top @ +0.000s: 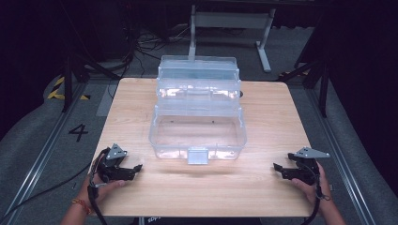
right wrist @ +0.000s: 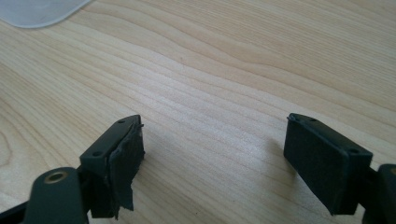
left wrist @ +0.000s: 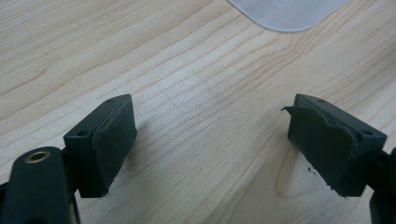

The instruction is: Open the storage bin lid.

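Both grippers being held wide apart, nothing gripped, clear tiered box sitting open mid-table.

L gripper [top: 136,168] is being rested near the front-left of the wooden table [top: 263,187], jaws spread w/ bare wood grain between the pads [left wrist: 109,140]; nothing is being clamped. R gripper [top: 278,167] is being held at front-right, well apart from the L one, jaws likewise released, pads [right wrist: 126,163] empty over the tabletop. The transparent plastic tackle-style box [top: 197,136] is being left open between & beyond both tools, its upper trays being stepped back toward the far edge, front latch [top: 197,156] facing the person. A rounded corner of the box [left wrist: 289,14] is being caught at the top of the L gripper view, and at the top left of the R gripper view [right wrist: 37,11].
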